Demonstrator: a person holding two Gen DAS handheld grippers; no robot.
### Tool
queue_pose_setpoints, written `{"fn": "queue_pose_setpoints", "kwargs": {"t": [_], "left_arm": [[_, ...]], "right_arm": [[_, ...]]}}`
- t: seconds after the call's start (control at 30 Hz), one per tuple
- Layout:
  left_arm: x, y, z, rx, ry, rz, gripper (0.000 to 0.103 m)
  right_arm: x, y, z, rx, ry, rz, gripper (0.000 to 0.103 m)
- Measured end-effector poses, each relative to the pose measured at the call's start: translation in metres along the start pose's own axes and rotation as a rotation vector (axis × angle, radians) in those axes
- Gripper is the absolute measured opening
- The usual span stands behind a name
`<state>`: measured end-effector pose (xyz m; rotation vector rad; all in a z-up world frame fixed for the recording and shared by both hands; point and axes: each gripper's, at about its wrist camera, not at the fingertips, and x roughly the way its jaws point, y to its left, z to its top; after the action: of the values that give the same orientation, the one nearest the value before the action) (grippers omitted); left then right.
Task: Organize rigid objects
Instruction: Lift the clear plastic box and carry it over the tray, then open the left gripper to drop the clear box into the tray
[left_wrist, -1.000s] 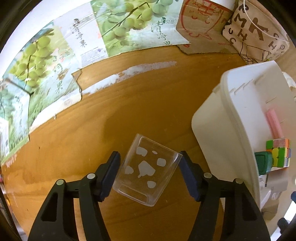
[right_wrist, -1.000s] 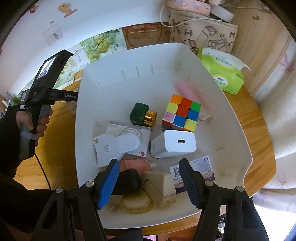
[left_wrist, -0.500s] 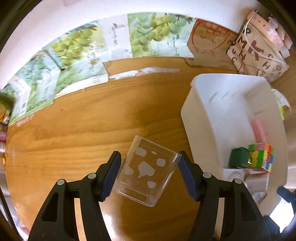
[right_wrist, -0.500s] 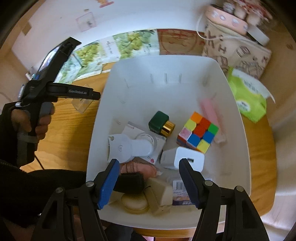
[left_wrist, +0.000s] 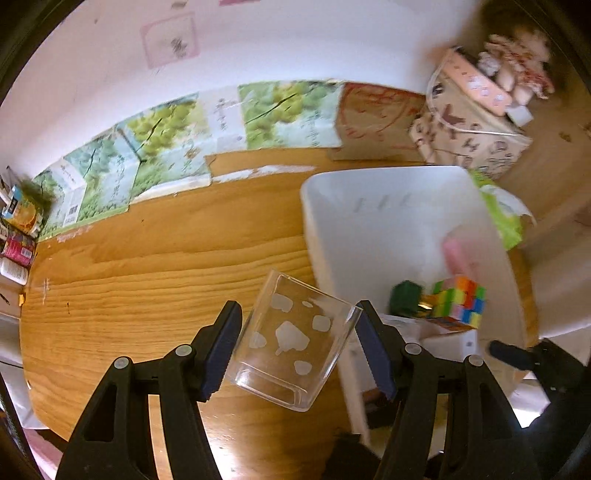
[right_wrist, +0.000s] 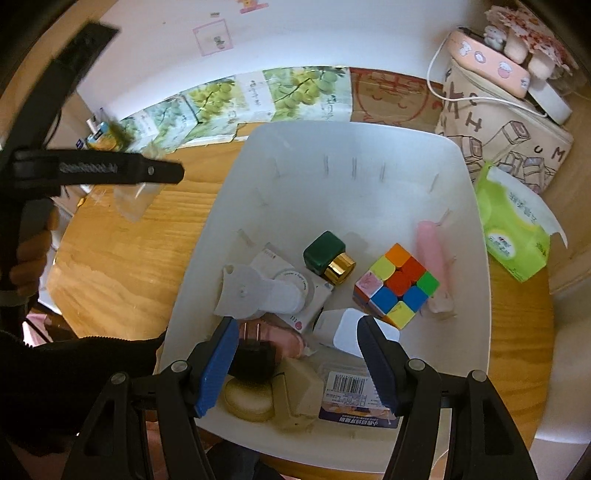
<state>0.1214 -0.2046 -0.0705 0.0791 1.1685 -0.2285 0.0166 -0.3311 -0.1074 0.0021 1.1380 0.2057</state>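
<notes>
My left gripper (left_wrist: 295, 347) is shut on a clear plastic box (left_wrist: 295, 341) with white blotches and holds it above the wooden table (left_wrist: 147, 266), just left of the white bin (left_wrist: 314, 221). The held box also shows in the right wrist view (right_wrist: 133, 201). My right gripper (right_wrist: 299, 358) is open and empty above the near end of the bin (right_wrist: 458, 166). In the bin lie a colour cube (right_wrist: 397, 284), a green bottle with a gold cap (right_wrist: 327, 256), a pink tube (right_wrist: 432, 258), a white charger (right_wrist: 343, 332) and a black plug (right_wrist: 253, 360).
A patterned fabric bag (right_wrist: 506, 125) and a green tissue pack (right_wrist: 513, 225) stand right of the bin. Grape-print cartons (left_wrist: 166, 147) line the wall at the back. Books and packets (left_wrist: 18, 229) sit at the table's far left.
My left gripper has risen and pulled back with the clear box, now closer to the bin's left wall. My right gripper has also lifted higher above the bin.
</notes>
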Motion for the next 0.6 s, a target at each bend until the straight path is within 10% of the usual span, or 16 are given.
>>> {"fn": "queue_pose_setpoints", "kwargs": {"t": [0.6], "left_arm": [[-0.003,-0.074,-0.010,0.069,-0.031,-0.147,0.078]], "right_arm": [[0.007,-0.014,-0.040,0.110,0.051,-0.002,0.082]]}}
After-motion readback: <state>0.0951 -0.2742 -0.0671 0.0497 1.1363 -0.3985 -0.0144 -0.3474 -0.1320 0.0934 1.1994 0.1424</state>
